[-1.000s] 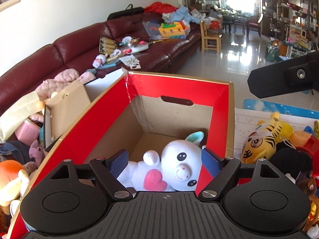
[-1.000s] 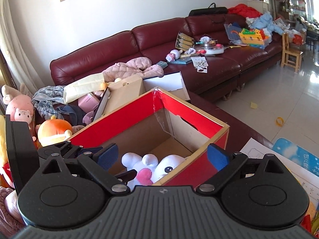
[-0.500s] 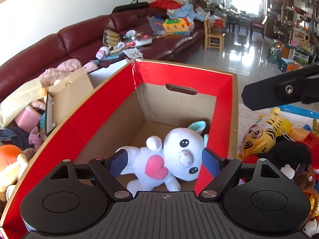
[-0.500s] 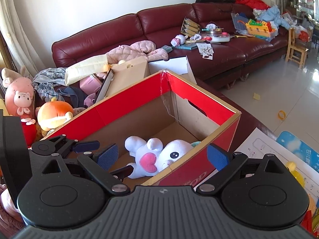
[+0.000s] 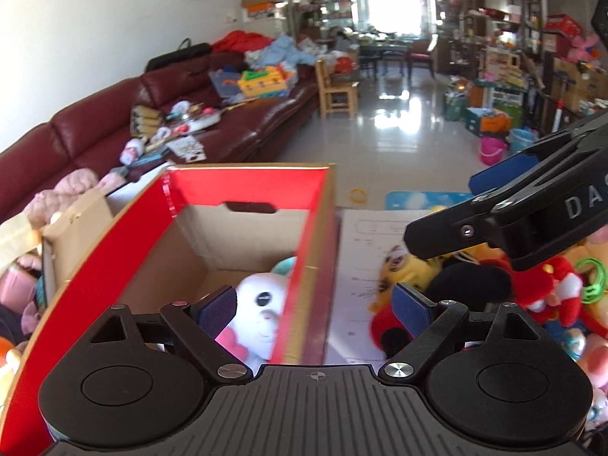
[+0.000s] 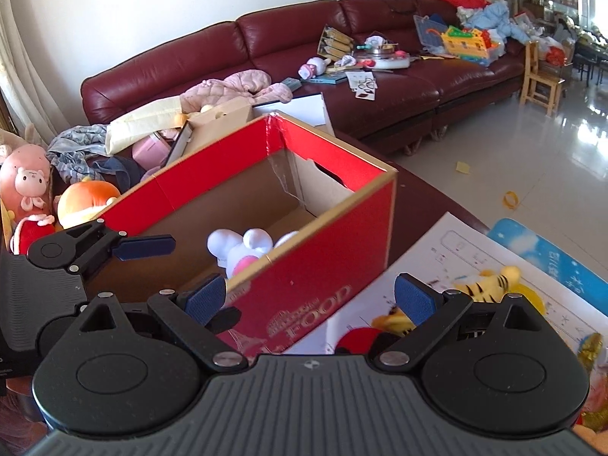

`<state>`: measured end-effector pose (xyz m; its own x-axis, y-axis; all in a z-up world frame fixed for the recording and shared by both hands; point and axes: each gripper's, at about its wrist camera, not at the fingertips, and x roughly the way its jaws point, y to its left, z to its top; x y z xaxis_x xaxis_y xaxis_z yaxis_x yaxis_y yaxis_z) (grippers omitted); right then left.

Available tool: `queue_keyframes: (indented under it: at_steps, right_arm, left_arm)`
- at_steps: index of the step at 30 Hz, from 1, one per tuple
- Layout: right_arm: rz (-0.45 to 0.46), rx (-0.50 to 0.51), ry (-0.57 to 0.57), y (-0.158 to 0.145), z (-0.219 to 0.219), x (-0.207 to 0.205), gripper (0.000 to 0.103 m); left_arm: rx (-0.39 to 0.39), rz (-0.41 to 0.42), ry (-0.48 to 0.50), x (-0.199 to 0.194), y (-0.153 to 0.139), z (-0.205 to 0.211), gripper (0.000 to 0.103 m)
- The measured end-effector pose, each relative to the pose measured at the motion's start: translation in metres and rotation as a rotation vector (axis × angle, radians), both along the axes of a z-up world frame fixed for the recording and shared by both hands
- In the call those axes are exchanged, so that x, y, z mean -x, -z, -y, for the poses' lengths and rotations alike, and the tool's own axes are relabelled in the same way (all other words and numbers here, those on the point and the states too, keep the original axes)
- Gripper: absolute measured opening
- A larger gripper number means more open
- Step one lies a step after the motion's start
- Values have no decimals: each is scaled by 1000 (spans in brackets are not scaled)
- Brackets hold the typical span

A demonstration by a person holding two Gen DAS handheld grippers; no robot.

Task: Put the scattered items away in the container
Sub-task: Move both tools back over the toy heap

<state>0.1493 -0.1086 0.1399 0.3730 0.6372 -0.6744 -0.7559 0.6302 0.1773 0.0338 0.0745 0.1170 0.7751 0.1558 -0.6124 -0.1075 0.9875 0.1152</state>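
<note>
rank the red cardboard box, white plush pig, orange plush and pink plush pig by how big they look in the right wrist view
1. red cardboard box
2. orange plush and pink plush pig: alike, unranked
3. white plush pig, partly hidden by the box wall

Bright daylight from the far window (image 5: 391, 3), blown out white, with glare streaking the glossy floor (image 5: 399, 114). Motion blur across the red box (image 5: 307, 266) and plush toys (image 5: 410, 277) in the left view. Sharper on the right. Strong fisheye bending, dark corners.
</note>
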Motion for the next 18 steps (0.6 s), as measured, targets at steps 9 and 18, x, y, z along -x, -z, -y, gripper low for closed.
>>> queue_keyframes:
  at_steps: [9,18]
  right_arm:
    - [-65,12,221,39,81,9,96]
    - [-243,43,384,102,137,27,94]
  left_arm:
    - [57,-121,175,7,51,63,96]
    - [81,-246,218,2,121,91,95]
